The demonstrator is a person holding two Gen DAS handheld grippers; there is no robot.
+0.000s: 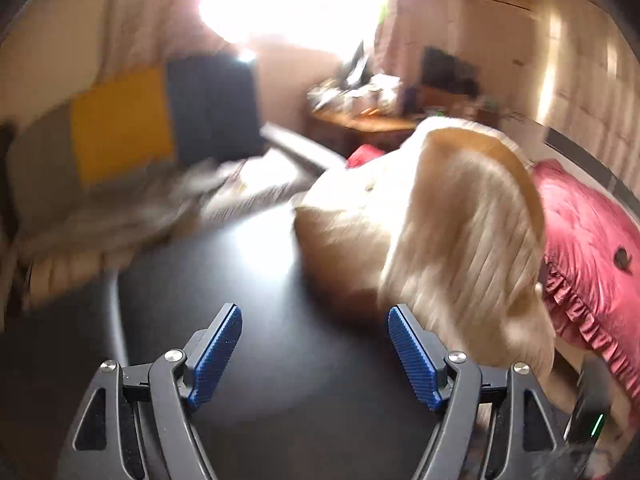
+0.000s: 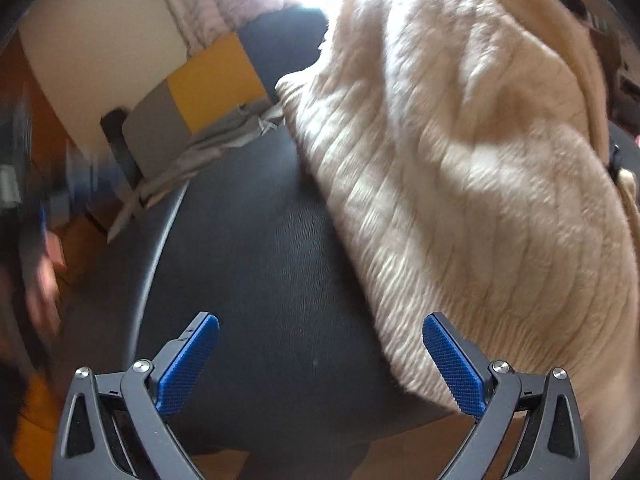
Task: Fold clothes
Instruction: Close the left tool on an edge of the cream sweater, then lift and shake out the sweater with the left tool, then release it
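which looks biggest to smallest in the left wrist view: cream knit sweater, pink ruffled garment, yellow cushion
1. cream knit sweater, clearly largest.
2. pink ruffled garment.
3. yellow cushion.

The cushion sits farther from the camera and the pink garment is cut off, so their order is unsure.

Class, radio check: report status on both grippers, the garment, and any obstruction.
Left gripper open, empty. Right gripper open, empty. Cream knit sweater bunched on dark table, unfolded. Red garment lies beside it; grey cloth at far edge.

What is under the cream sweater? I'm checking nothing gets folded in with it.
The cream sweater lies on the dark round table, partly over a red ruffled garment. Anything else beneath the sweater is hidden.
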